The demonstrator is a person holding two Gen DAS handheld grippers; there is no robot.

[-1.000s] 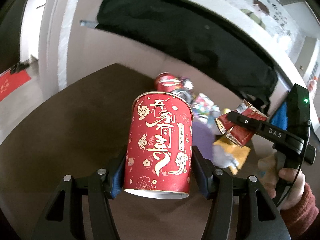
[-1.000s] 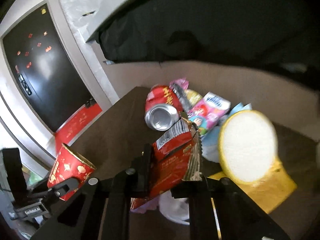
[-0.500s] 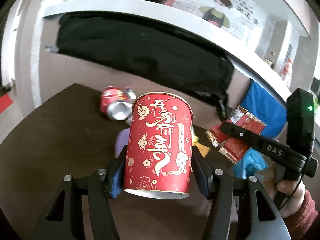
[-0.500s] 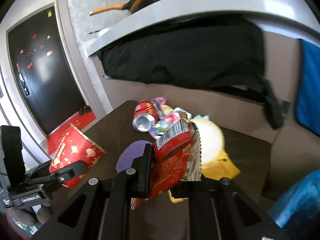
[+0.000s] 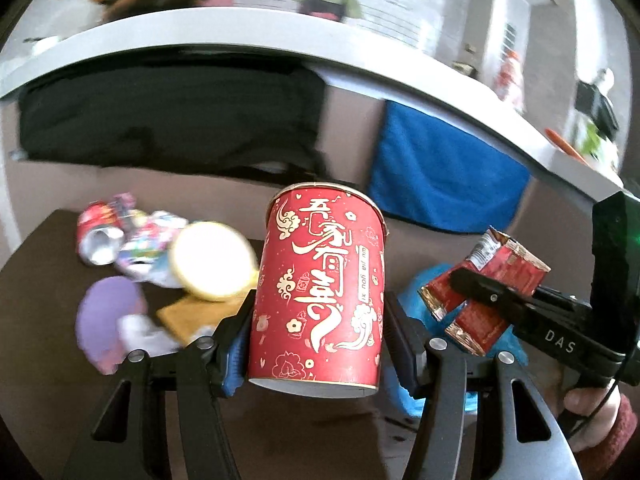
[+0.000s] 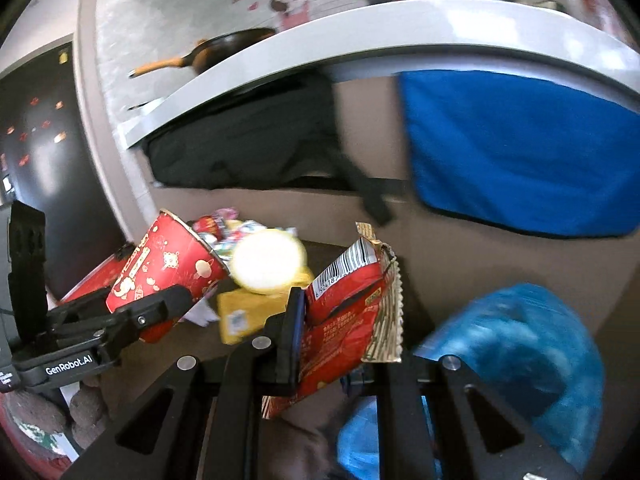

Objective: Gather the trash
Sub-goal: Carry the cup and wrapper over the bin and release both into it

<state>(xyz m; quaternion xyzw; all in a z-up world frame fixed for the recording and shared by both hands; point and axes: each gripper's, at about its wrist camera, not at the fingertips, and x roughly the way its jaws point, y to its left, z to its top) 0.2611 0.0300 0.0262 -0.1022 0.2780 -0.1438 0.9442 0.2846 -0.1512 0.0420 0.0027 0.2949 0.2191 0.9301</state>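
Observation:
My left gripper (image 5: 318,344) is shut on a red paper cup (image 5: 320,284) with gold and white characters, held upright above the dark table (image 5: 44,280). From the right wrist view the same red cup (image 6: 168,268) appears at the left, tilted in that gripper. My right gripper (image 6: 340,340) is shut on a crumpled red snack wrapper (image 6: 344,300) with a barcode; this wrapper (image 5: 484,292) also shows at the right of the left wrist view. A blue trash bag (image 6: 512,360) lies open just right of and below the wrapper.
On the table remain a crushed red can (image 5: 98,232), colourful wrappers (image 5: 148,244), a round yellow-rimmed lid (image 5: 212,260), a purple disc (image 5: 108,312) and a yellow packet (image 6: 240,312). Behind hang a black cloth (image 5: 172,120) and a blue cloth (image 5: 440,168) under a white counter (image 5: 240,40).
Both grippers have swept to the right and slightly up, each keeping its load. The trash pile has slid to the left of view, and the blue bag and blue cloth have come into sight.

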